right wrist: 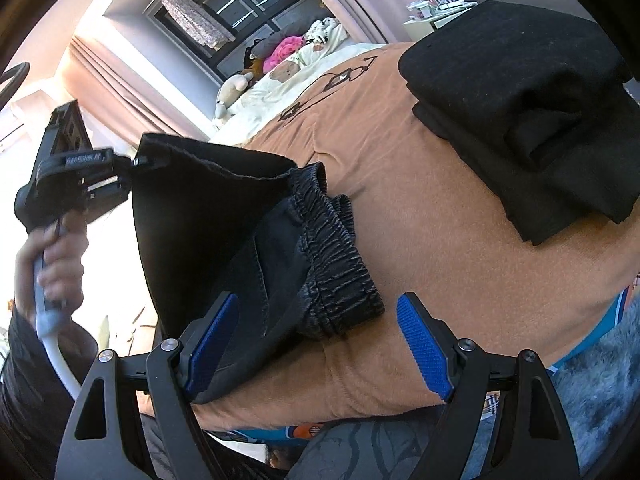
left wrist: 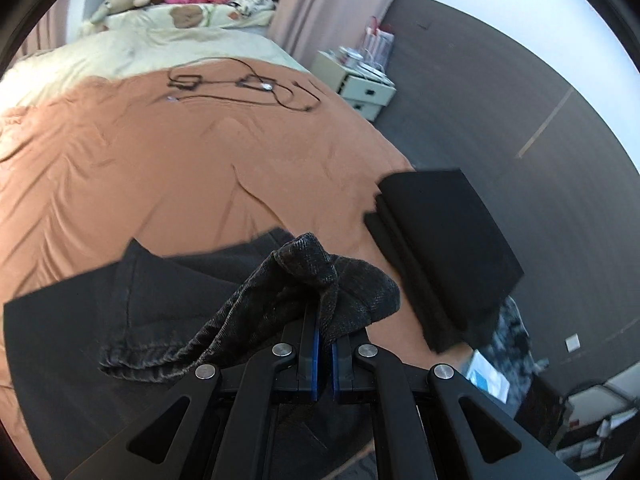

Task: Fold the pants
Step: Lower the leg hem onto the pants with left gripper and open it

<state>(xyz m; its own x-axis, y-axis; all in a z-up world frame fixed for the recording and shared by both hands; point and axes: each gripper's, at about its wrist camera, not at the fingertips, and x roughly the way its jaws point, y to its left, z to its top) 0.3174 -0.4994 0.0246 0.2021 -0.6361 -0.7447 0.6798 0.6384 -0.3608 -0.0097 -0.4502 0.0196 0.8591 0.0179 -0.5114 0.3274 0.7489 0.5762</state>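
Clamping pants (left wrist: pixel 320 280), left hand-held gripper (left wrist: pixel 325 344); right hand-held gripper (right wrist: pixel 320 344) agape, one folded stack (right wrist: pixel 520 112)

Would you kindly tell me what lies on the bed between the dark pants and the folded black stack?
Only bare orange bedspread separates the pants from the black stack, clearest in the right wrist view.

A bed (left wrist: pixel 120 168) under an orange cover fills the room; a white nightstand (left wrist: pixel 356 80) stands beside pink curtains (left wrist: pixel 320 4) and grey floor (left wrist: pixel 500 128).
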